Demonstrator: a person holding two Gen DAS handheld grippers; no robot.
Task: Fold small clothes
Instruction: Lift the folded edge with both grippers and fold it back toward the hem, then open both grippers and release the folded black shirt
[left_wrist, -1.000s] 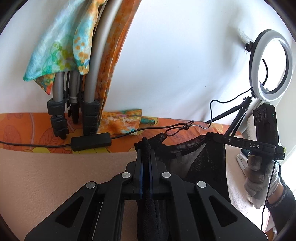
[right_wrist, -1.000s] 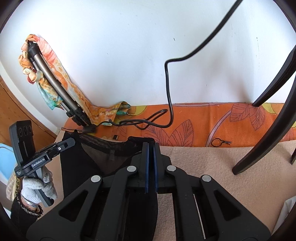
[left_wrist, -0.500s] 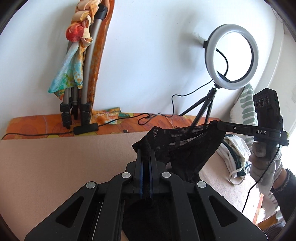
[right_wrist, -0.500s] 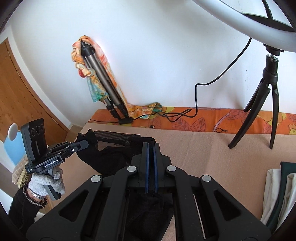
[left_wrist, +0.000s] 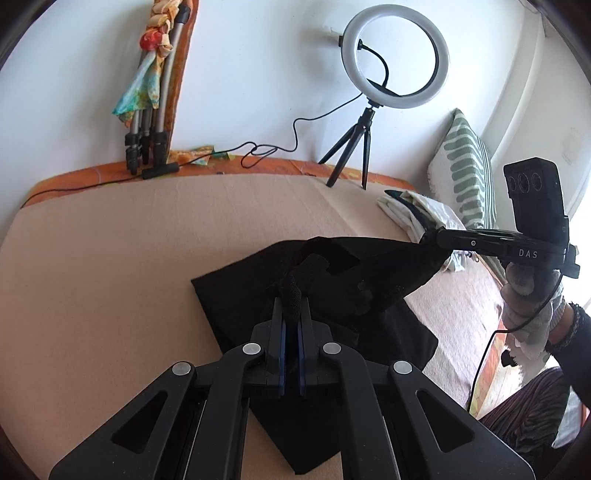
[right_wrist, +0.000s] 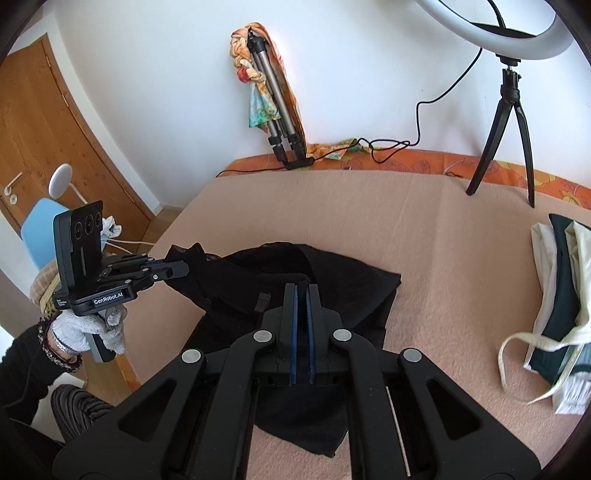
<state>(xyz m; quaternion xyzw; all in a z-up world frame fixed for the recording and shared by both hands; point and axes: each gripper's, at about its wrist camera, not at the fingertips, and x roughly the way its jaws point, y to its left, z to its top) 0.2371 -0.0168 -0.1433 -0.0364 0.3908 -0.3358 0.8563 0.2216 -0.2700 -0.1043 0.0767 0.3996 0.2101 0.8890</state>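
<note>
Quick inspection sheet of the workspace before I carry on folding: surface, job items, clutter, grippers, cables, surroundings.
Surface: beige blanket over an orange patterned sheet.
Job's things: black garment, partly lying on the blanket, top edge lifted.
Clutter: pile of light and dark clothes at right.
Grippers: left gripper and right gripper each shut on the garment.
Cables: black cable along the wall.
Surroundings: ring light, folded tripod, striped pillow, wooden door.

Black garment (left_wrist: 351, 280) on a peach blanket (left_wrist: 129, 258). Orange leaf-patterned sheet (right_wrist: 424, 164) along the white wall (right_wrist: 166, 74). Cushion (left_wrist: 467, 166) white with green stripes. Scarf (right_wrist: 260, 92) orange, turquoise and yellow. Brown wooden door (right_wrist: 33, 129); light blue chair (right_wrist: 38, 225).
</note>
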